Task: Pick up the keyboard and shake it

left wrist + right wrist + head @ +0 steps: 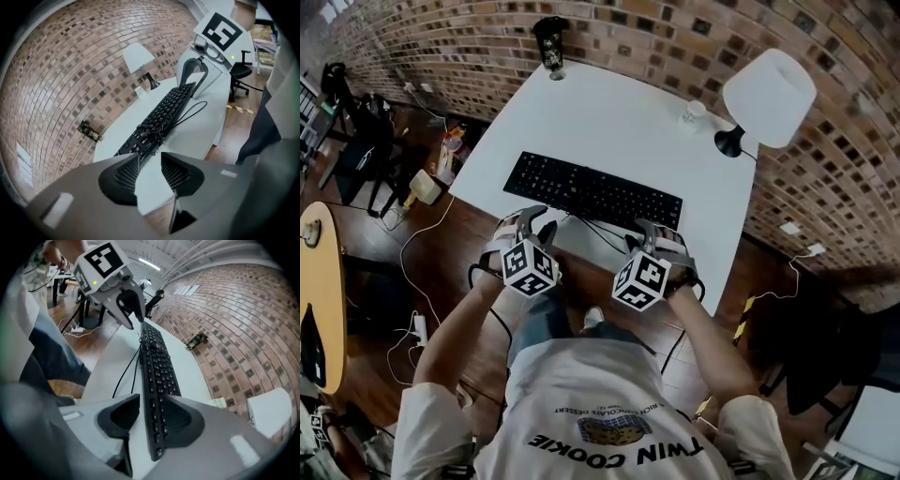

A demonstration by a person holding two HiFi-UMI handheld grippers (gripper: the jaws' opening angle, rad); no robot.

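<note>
A black keyboard [592,192] lies flat on the white table [619,122], its cable [602,231] trailing over the front edge. My left gripper [536,223] is at the keyboard's near left end, and in the left gripper view its jaws [150,171] stand open over bare table, with the keyboard [159,119] just beyond the tips. My right gripper [654,232] is at the near right end. Its jaws [150,420] are open with the keyboard's end [157,380] between them, a gap showing on the left side.
A white lamp [766,98] and a small white cup [694,112] stand at the table's back right, and a dark cup [551,42] at the back edge. A brick wall runs behind. A round wooden table [319,291] and floor cables are at left.
</note>
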